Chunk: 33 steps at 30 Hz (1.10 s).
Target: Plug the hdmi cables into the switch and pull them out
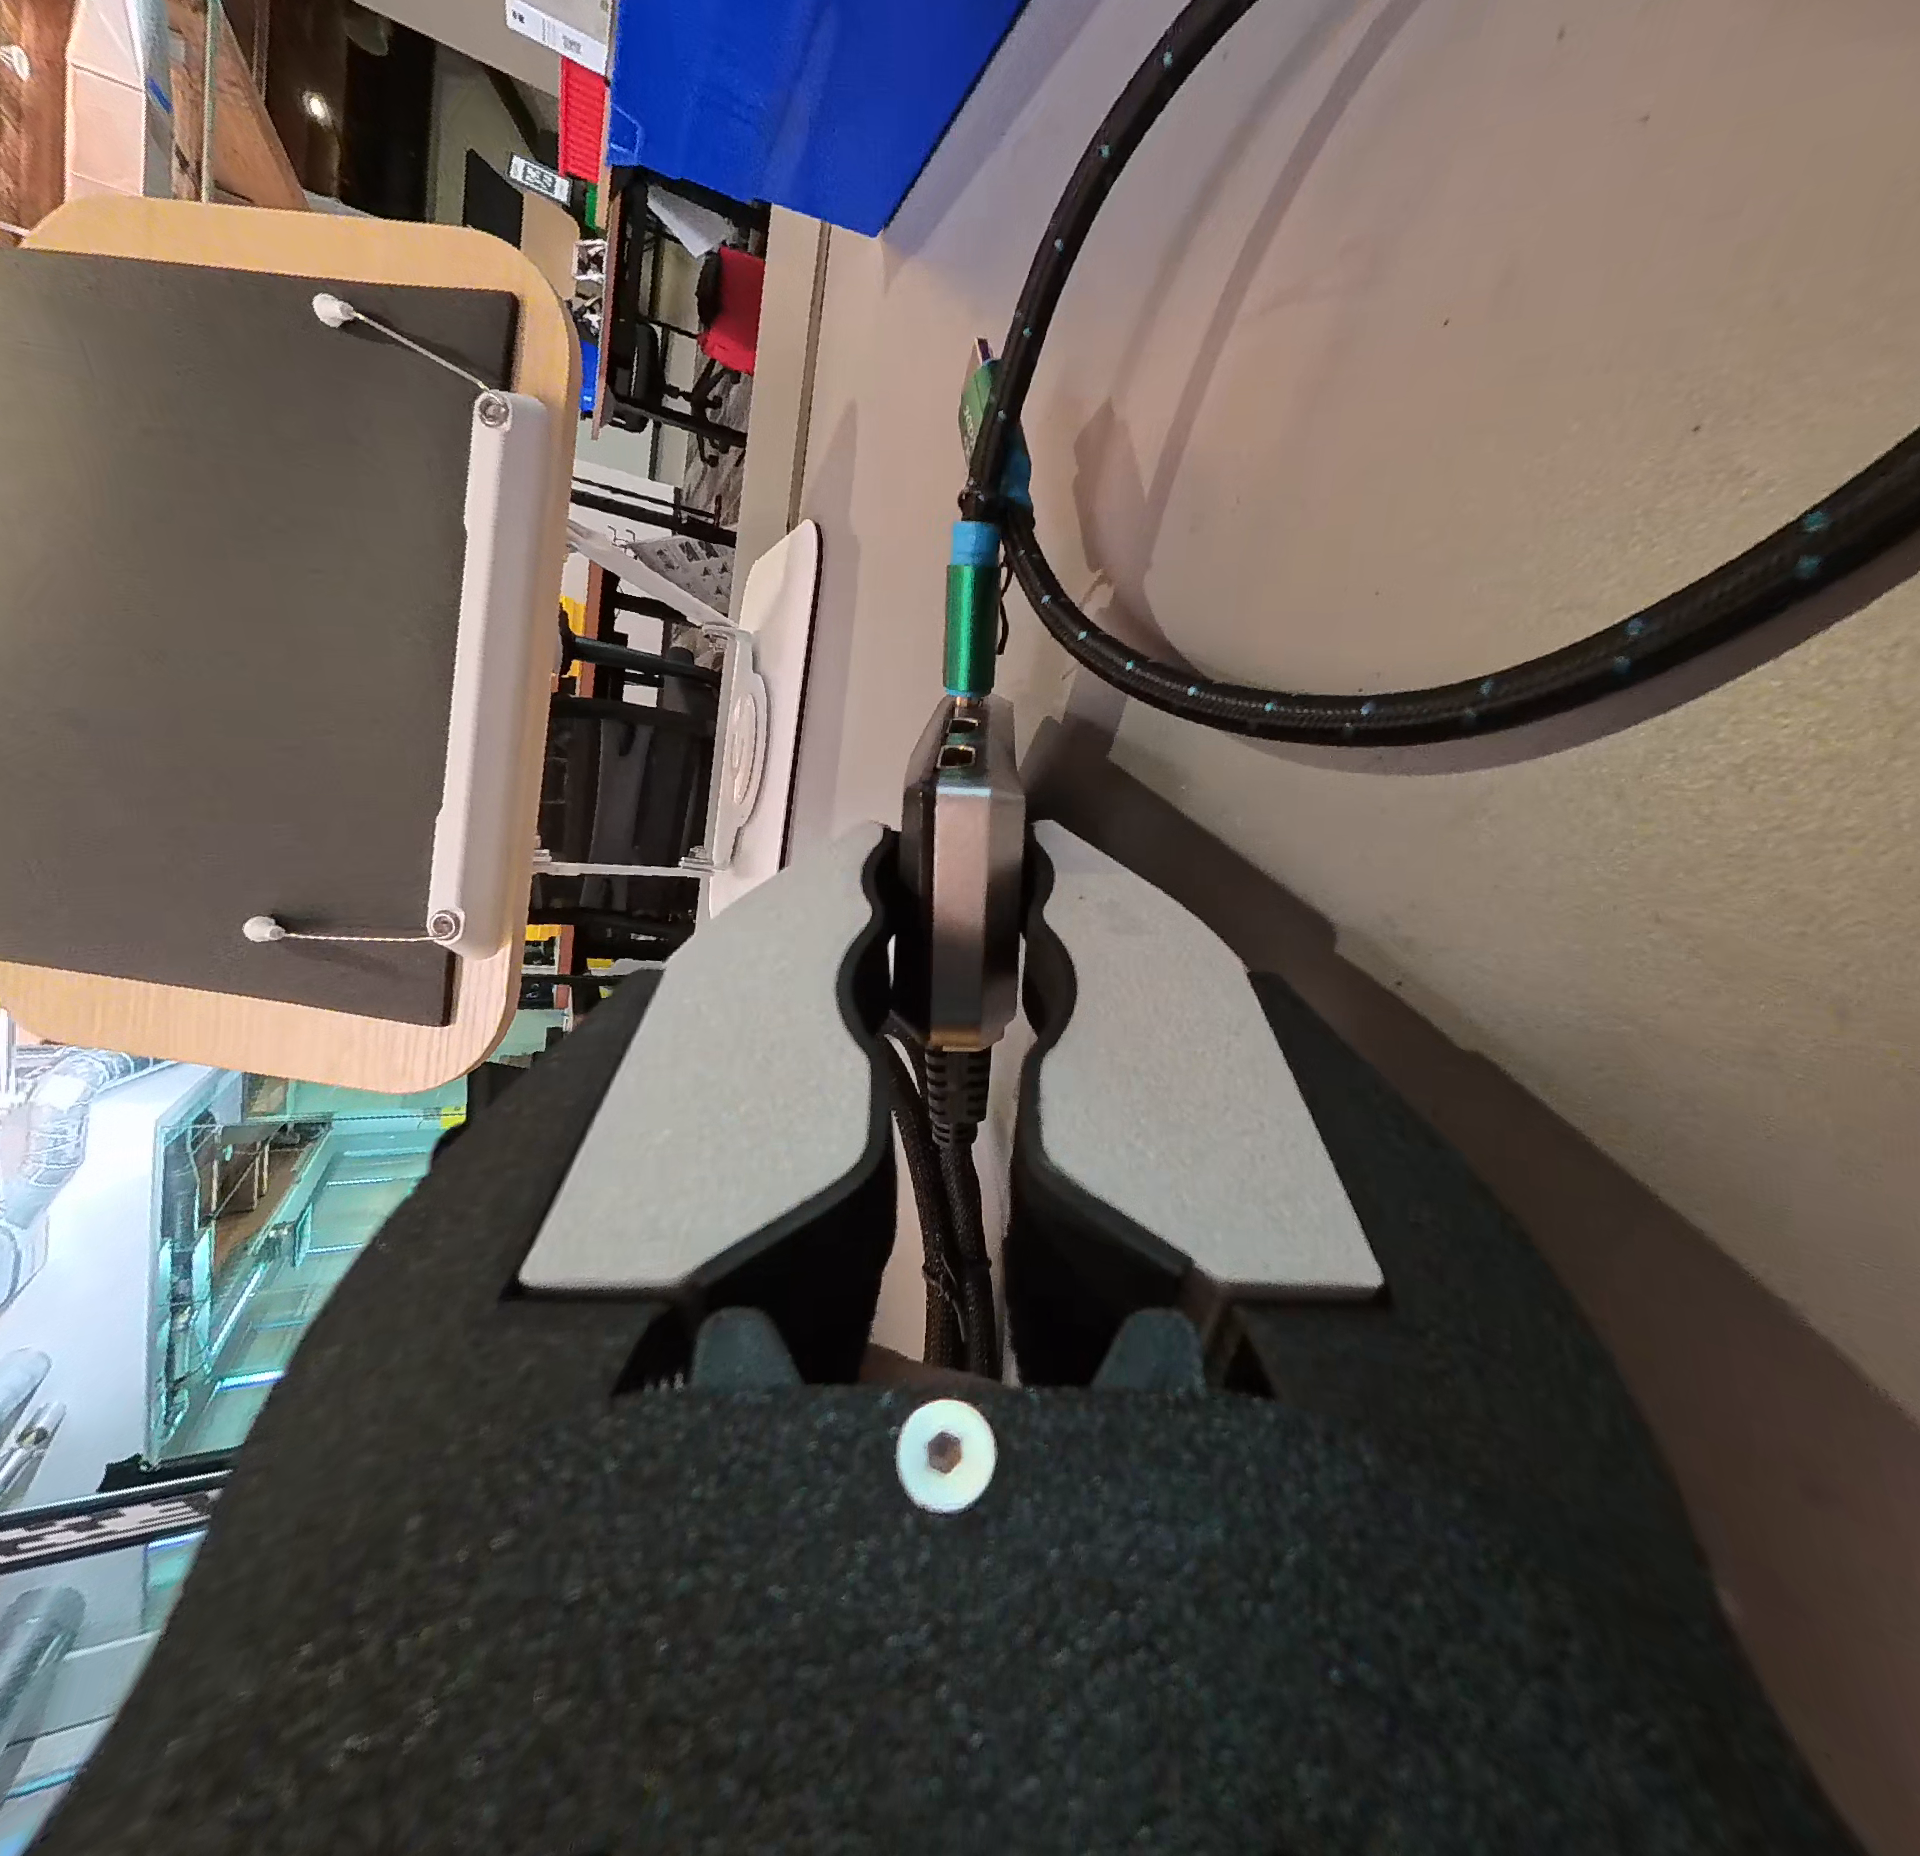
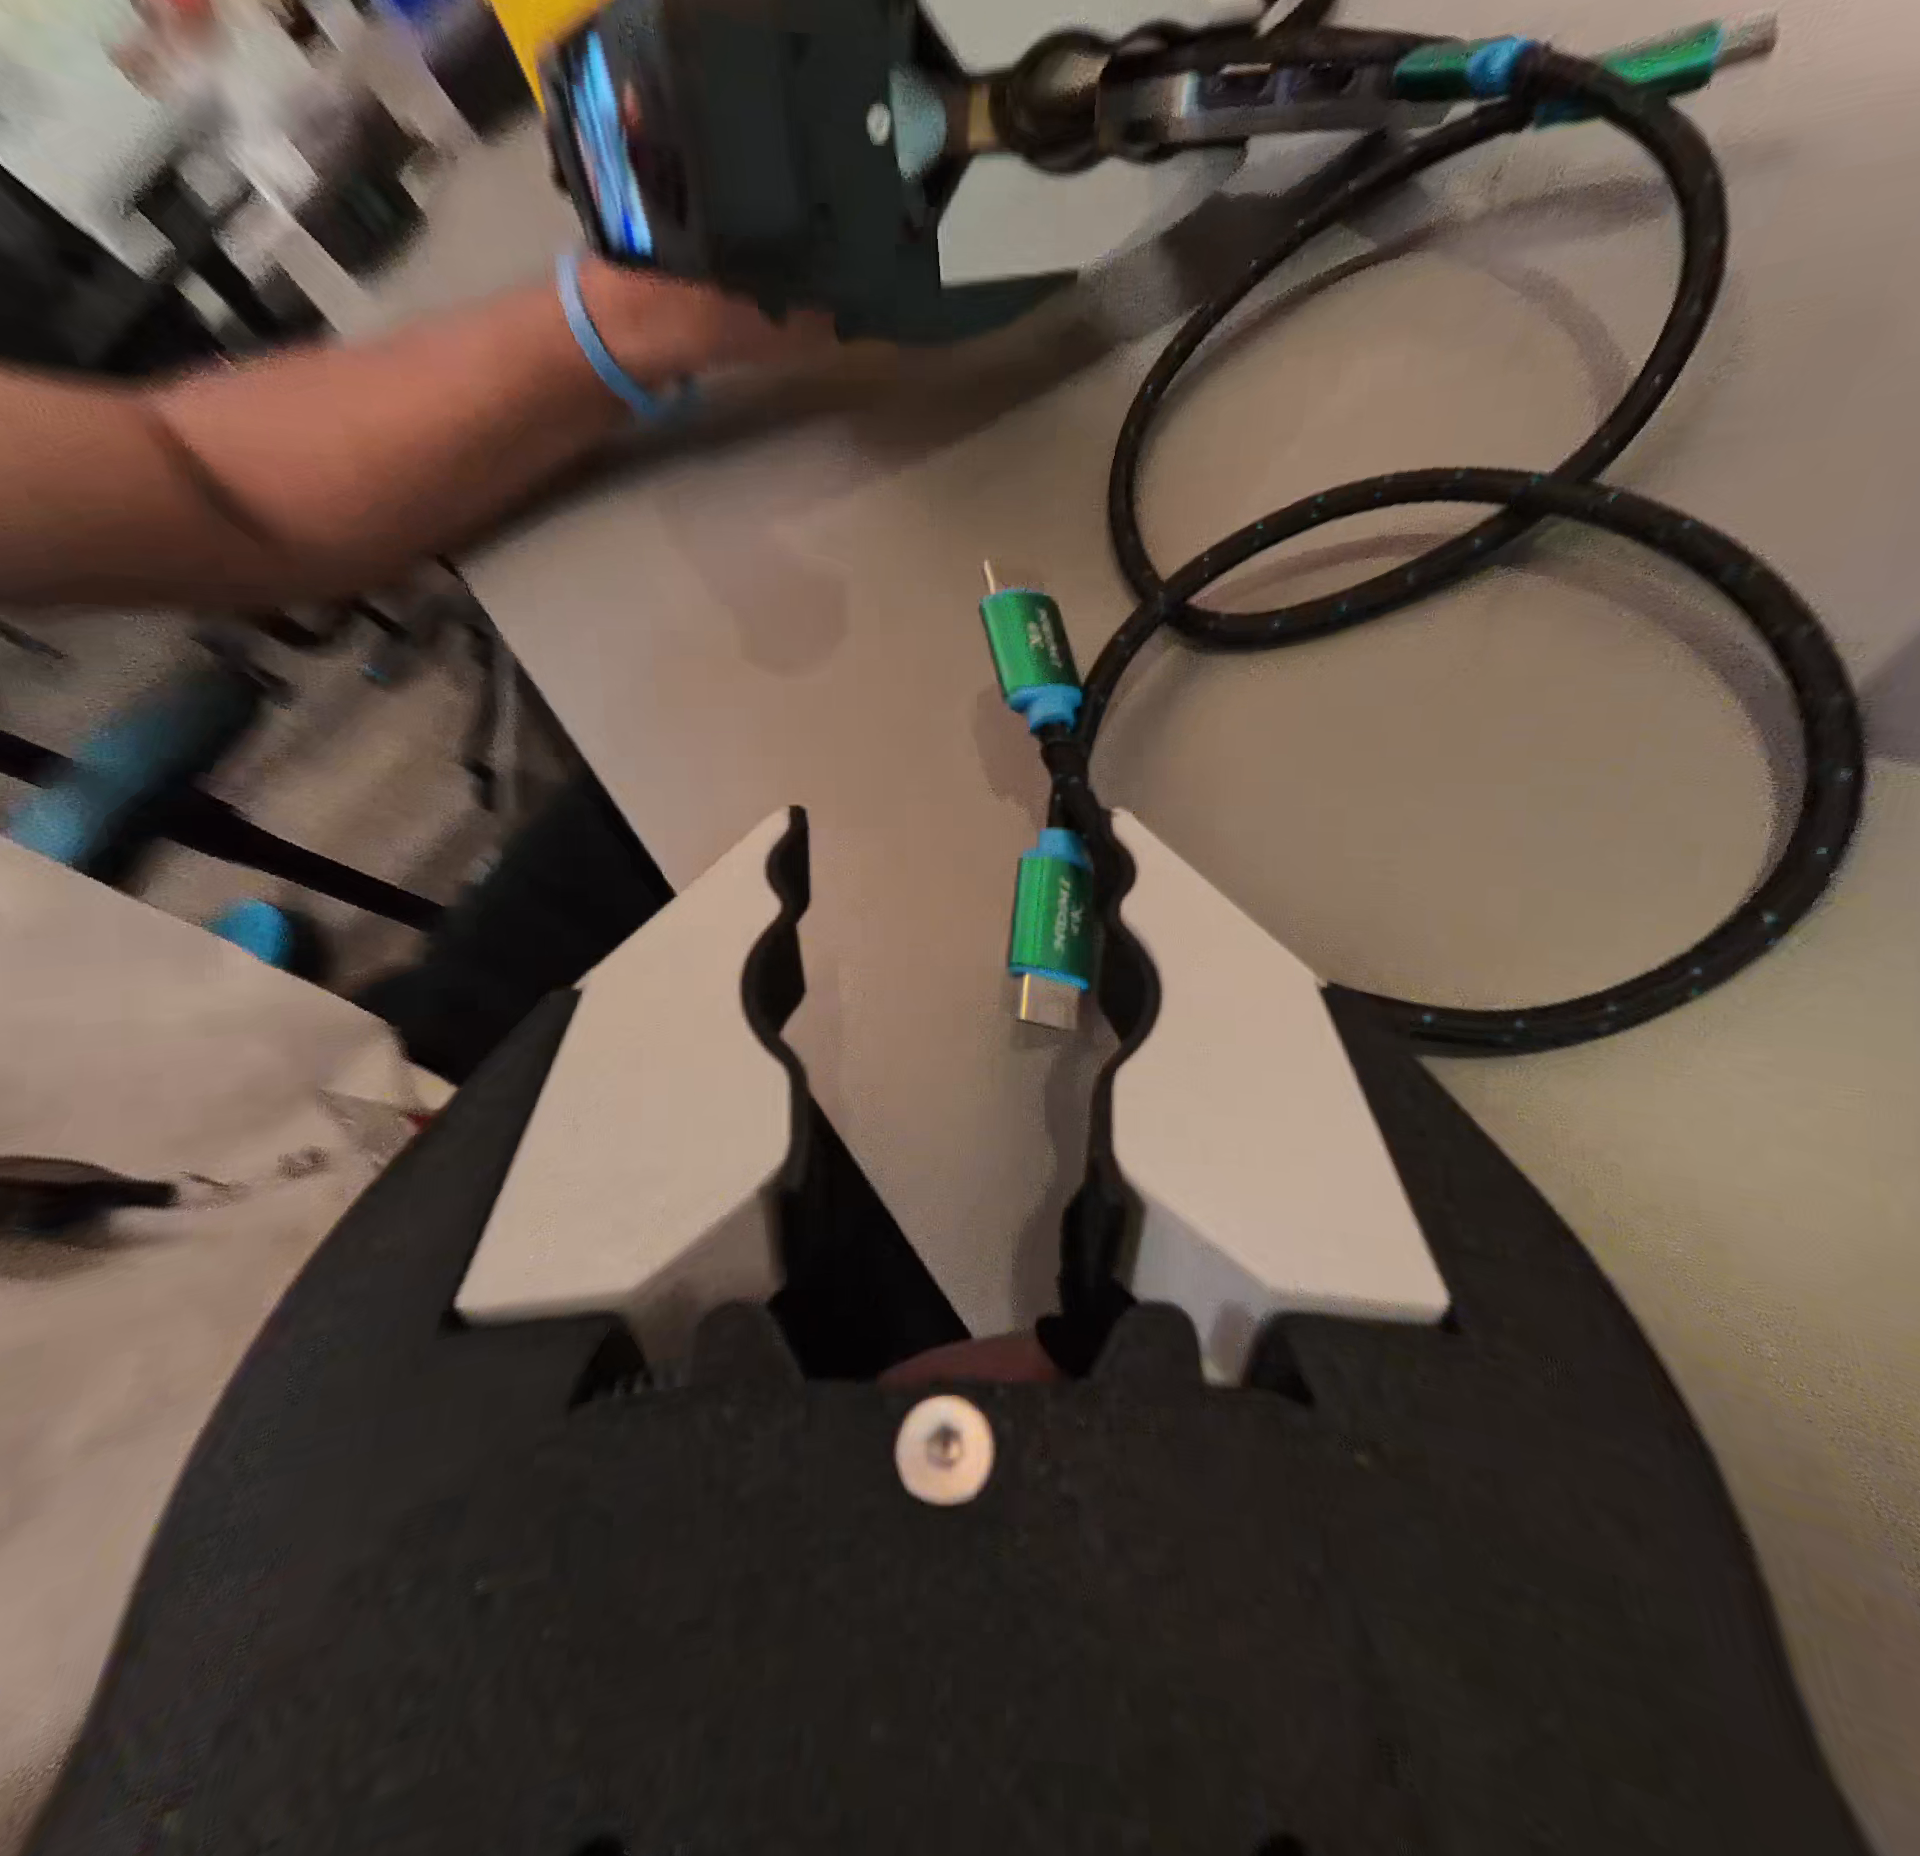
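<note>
My left gripper is shut on the grey HDMI switch, which it holds edge-on just above the beige table. One green HDMI plug sits in the switch's far port; two ports beside it are empty. Its black braided cable loops to the right. In the right wrist view, my right gripper is open and empty above the table. A loose green plug lies between its fingers, close to the right one. A second loose plug lies just beyond. The left gripper and switch show at the top.
A blue bin stands at the table's far end. A wooden board with a dark panel and a white board lie to the left. A person's forearm crosses the table edge. Cable loops lie right of my right gripper. There is about 25 cm between the tips of the two grippers.
</note>
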Available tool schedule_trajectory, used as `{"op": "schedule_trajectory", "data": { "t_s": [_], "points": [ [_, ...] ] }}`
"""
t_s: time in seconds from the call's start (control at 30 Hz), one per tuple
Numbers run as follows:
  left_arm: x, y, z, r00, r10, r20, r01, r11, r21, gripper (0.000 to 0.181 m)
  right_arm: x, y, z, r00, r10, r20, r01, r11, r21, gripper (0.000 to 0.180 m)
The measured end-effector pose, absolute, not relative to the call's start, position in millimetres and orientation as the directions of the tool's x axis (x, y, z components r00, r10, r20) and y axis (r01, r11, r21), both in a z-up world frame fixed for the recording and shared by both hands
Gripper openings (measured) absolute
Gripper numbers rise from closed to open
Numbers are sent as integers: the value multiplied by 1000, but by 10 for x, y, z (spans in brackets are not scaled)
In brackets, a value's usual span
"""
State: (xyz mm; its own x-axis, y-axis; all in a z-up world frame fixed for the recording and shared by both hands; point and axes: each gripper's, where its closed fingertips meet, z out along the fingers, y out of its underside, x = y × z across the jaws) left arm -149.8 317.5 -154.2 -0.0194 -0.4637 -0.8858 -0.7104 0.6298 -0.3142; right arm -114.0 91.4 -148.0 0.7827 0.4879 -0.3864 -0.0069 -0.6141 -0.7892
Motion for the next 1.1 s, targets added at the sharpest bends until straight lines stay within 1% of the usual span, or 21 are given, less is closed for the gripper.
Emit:
{"op": "schedule_trajectory", "data": {
  "t_s": [0.03, 0.07, 0.13, 0.2, 0.23, 0.27, 0.3, 0.33, 0.43, 0.5, 0.57, 0.6, 0.67, 0.7, 0.83, 0.93, 1.1],
  "points": [
    [-1498, 3173, -1542, -19, -465, -885, -709, 630, -316, 21, -1093, 953, -1456, 761, 475, -442, -63, -624, -779, 55],
    [-1497, 3171, -1542, -19, -466, -884, -709, 630, -317, 21, -1042, 1005, -1466, 755, 472, -455, -76, -627, -775, 54],
    [-1493, 3163, -1541, -19, -468, -884, -706, 633, -319, 21, -999, 1114, -1567, 760, 491, -426, -17, -640, -768, 52],
    [-1487, 3150, -1540, -20, -470, -883, -700, 637, -323, 21, -1074, 1188, -1680, 729, 516, -449, 38, -686, -727, 51],
    [-1485, 3143, -1539, -21, -469, -883, -698, 639, -324, 21, -1135, 1202, -1717, 708, 527, -469, 61, -708, -703, 48],
    [-1483, 3140, -1539, -22, -467, -884, -696, 642, -322, 20, -1188, 1203, -1747, 695, 540, -475, 91, -721, -687, 39],
    [-1483, 3138, -1539, -23, -466, -885, -694, 644, -322, 20, -1202, 1210, -1773, 701, 555, -447, 131, -717, -685, 15],
    [-1483, 3138, -1539, -22, -466, -885, -693, 645, -323, 20, -1186, 1248, -1764, 723, 565, -397, 152, -691, -706, 8],
    [-1480, 3125, -1527, -20, -467, -884, -674, 659, -332, 21, -1130, 1300, -1625, 758, 563, -330, 160, -651, -742, 6],
    [-1472, 3094, -1490, -16, -457, -890, -650, 681, -338, 21, -1065, 1324, -1509, 792, 569, -223, 233, -618, -751, 6],
    [-1461, 3045, -1438, -24, -419, -908, -624, 715, -313, 21, -1022, 1371, -1329, 808, 584, -79, 342, -572, -745, 6],
    [-1453, 3007, -1413, -34, -397, -917, -607, 737, -297, 21, -986, 1414, -1236, 807, 590, 18, 418, -549, -724, 6],
    [-1436, 2933, -1383, -46, -374, -926, -579, 766, -280, 21, -948, 1506, -1098, 759, 623, 190, 578, -510, -637, 6],
    [-1427, 2903, -1380, -52, -367, -929, -570, 775, -274, 21, -977, 1558, -1050, 733, 645, 219, 620, -500, -604, 6],
    [-1402, 2830, -1387, -73, -324, -943, -558, 797, -231, 20, -1022, 1891, -1049, 700, 671, 243, 682, -528, -506, 6],
    [-1395, 2785, -1369, -70, -334, -940, -535, 808, -247, 21, -1022, 2039, -1131, 629, 716, 304, 764, -496, -413, 6],
    [-1396, 2733, -1349, -77, -329, -941, -502, 828, -248, 21, -995, 2105, -1195, 590, 753, 292, 798, -487, -355, 7]
  ]
}}
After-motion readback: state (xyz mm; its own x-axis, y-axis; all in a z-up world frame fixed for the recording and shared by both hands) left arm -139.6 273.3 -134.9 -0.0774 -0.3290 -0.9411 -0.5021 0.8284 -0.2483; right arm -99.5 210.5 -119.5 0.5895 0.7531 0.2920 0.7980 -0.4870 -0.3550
